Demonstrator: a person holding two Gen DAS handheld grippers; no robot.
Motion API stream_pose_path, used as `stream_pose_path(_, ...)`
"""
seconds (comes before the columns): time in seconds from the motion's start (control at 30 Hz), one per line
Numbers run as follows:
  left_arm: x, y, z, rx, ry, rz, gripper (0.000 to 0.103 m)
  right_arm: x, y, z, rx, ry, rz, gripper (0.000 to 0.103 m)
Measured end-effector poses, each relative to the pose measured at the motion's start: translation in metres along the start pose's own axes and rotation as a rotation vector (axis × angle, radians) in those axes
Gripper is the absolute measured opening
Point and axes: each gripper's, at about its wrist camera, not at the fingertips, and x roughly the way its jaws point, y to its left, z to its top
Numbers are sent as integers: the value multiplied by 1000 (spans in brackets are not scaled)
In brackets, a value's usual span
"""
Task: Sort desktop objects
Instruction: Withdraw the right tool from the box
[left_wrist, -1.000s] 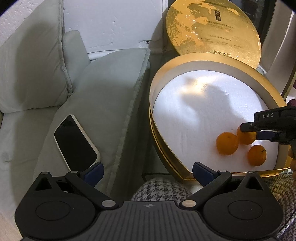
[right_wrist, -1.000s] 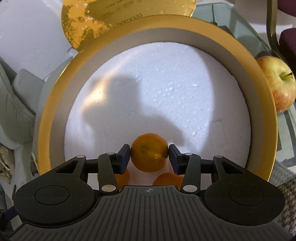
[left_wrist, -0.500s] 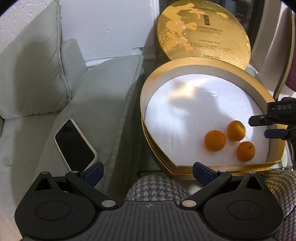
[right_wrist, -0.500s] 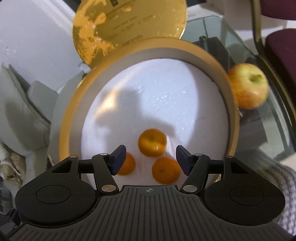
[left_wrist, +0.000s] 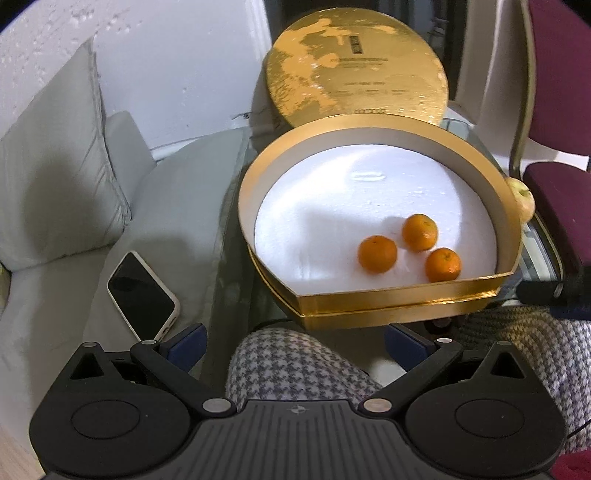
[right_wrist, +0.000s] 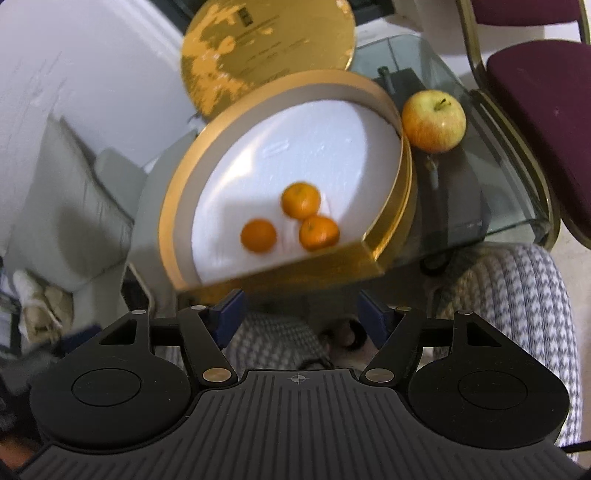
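Three tangerines (left_wrist: 419, 232) (right_wrist: 301, 201) lie loose on the white foam inside a round gold box (left_wrist: 388, 295) (right_wrist: 177, 206) on a glass table. A yellow-red apple (right_wrist: 434, 122) (left_wrist: 524, 199) sits on the glass just right of the box. My left gripper (left_wrist: 295, 341) is open and empty, held back above a houndstooth-clad knee (left_wrist: 295, 365). My right gripper (right_wrist: 301, 315) is also open and empty, pulled back short of the box's near wall. Its black tip (left_wrist: 546, 291) shows at the right edge of the left wrist view.
The gold lid (left_wrist: 356, 70) (right_wrist: 266, 48) leans upright behind the box. A phone (left_wrist: 142, 295) lies face up on grey cushions (left_wrist: 177, 206) at the left. A maroon chair (right_wrist: 535, 103) stands to the right of the glass table edge (right_wrist: 509, 221).
My right gripper let go of the tangerine it held in the box and drew back and up. The left gripper also pulled back, so the whole box shows.
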Motion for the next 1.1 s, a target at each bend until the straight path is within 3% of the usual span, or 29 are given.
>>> stream_pose_path(0.57,-37,-43,-3,96,-64,50,102,-40,-40,-14,63,-90,62,72)
stream_pose_path(0.9,-58,-57,28,54,-124,5,102,-113,-24,19,-91,-259,-22,72)
stream_pose_path(0.97,-61,-62,34,55,-133,-2,102,-128,-21,26,-123,-294,-39,77)
stream_pose_path(1.0,-62,-64,34,53,-133,-13,102,-134,-19,28,-137,-308,-47,86)
stream_pose_path(1.1,-59,-69,32,58,-118,-36,102,-136,-17,28,-163,-330,-65,88)
